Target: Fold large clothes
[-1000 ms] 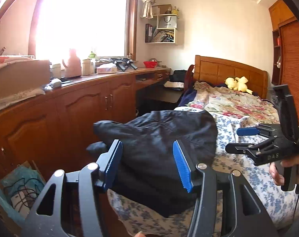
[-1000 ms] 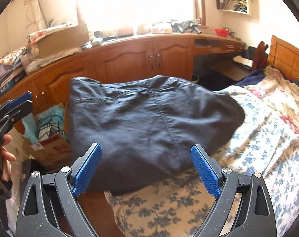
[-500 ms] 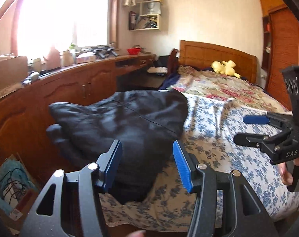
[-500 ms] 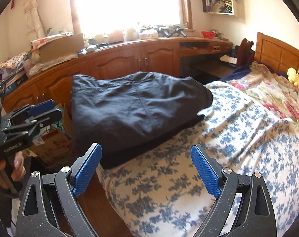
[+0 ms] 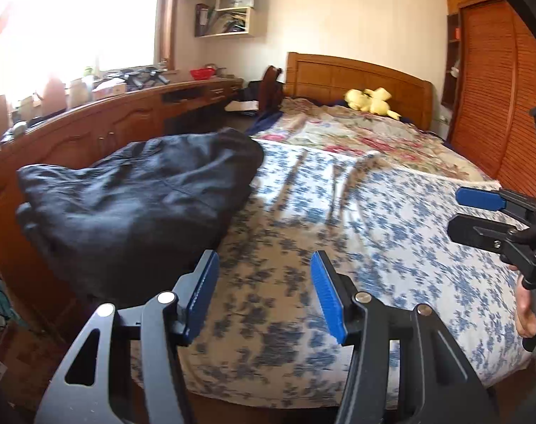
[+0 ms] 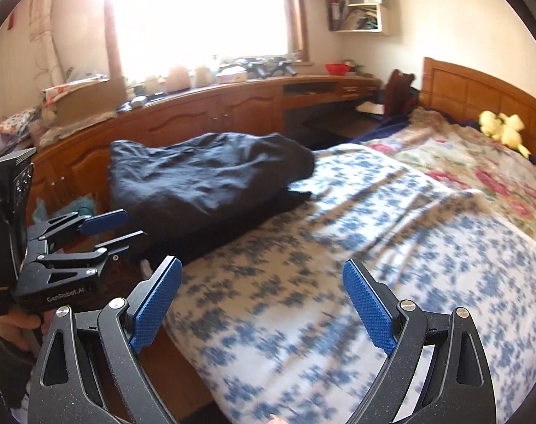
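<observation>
Both views swung right off dark garment [image 5: 133, 205]; bedsheet [image 6: 338, 282] blurred; both tools released, empty.

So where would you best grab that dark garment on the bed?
Probably the dark garment by its near lower edge, coming from the foot of the bed: there its layers stack into a thick fold, overhanging the bed's side.

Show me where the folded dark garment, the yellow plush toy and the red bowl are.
Folded dark fabric garment [image 5: 137, 205]: left wrist view, middle of its top layer.
Yellow plush toy [image 5: 368, 101]: left wrist view, its body by the headboard.
Red bowl [image 6: 337, 68]: right wrist view, its side wall on the counter.
</observation>
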A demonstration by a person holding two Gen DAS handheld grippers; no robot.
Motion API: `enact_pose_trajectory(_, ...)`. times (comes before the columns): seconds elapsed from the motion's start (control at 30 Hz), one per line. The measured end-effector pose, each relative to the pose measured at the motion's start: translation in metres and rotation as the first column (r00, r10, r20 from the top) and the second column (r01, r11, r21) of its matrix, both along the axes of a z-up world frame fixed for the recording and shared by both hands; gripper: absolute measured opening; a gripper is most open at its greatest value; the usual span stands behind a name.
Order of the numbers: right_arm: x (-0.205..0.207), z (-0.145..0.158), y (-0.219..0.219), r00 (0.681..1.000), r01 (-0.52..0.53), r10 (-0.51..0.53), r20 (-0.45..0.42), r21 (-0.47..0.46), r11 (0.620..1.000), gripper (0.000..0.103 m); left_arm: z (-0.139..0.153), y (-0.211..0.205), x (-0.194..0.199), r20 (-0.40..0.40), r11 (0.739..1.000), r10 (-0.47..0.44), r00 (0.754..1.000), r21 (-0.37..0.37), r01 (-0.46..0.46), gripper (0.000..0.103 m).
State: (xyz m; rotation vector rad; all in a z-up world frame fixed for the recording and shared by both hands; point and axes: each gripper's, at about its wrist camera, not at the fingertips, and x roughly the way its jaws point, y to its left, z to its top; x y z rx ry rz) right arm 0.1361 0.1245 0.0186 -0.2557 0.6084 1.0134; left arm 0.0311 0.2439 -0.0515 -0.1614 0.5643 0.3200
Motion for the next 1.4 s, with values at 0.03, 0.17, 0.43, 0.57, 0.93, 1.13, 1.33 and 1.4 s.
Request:
enact_pose_trajectory(0.03, 0.0, -0.001, -0.009, 1.0, 0.016, -0.016, 0.002, 0.001, 1.0, 0.094, -0.003, -0.008, 0.004, -0.008, 1.0, -0.014, 1.0, 0.002, 0.014, 0.053)
enact_pose_trajectory(0.17, -0.004, -0.013, -0.055, 0.995, 0.102, -0.102, 0.016, -0.012, 0.995, 0.094, -0.008, -0.032, 0.012, -0.012, 0.999, -0.04, 0.999, 0.019, 0.041, 0.053)
enact_pose_trajectory(0.43, -0.012, -0.046, -0.141, 0.961, 0.274, -0.275, -0.033, -0.032, 0.961, 0.094, -0.025, -0.093, 0.025, -0.006, 0.991, -0.135, 0.991, 0.007, 0.135, 0.053)
enact_pose_trajectory(0.57, -0.023, -0.059, -0.182, 0.939, 0.339, -0.34, -0.049, -0.036, 0.94, 0.094, -0.037, -0.126, 0.032, -0.031, 0.982, -0.19, 0.981, 0.002, 0.19, 0.053)
enact_pose_trajectory(0.93, -0.065, -0.055, -0.267, 0.854, 0.519, -0.519, -0.028, -0.018, 0.855, 0.094, -0.033, -0.215, 0.014, -0.025, 0.943, -0.331, 0.943, -0.028, 0.331, 0.053)
enact_pose_trajectory(1.13, -0.094, -0.026, -0.299, 0.816, 0.576, -0.577, 0.032, 0.037, 0.817, 0.094, -0.002, -0.244, -0.001, 0.03, 0.928, -0.373, 0.927, -0.007, 0.373, 0.053)
enact_pose_trajectory(1.33, -0.12, 0.013, -0.318, 0.788, 0.601, -0.611, 0.077, 0.125, 0.79, 0.094, 0.04, -0.261, -0.025, 0.102, 0.918, -0.397, 0.912, 0.032, 0.395, 0.053)
enact_pose_trajectory(1.4, -0.126, 0.023, -0.322, 0.778, 0.607, -0.622, 0.092, 0.146, 0.781, 0.094, 0.051, -0.262, -0.033, 0.121, 0.917, -0.399, 0.909, 0.041, 0.397, 0.053)
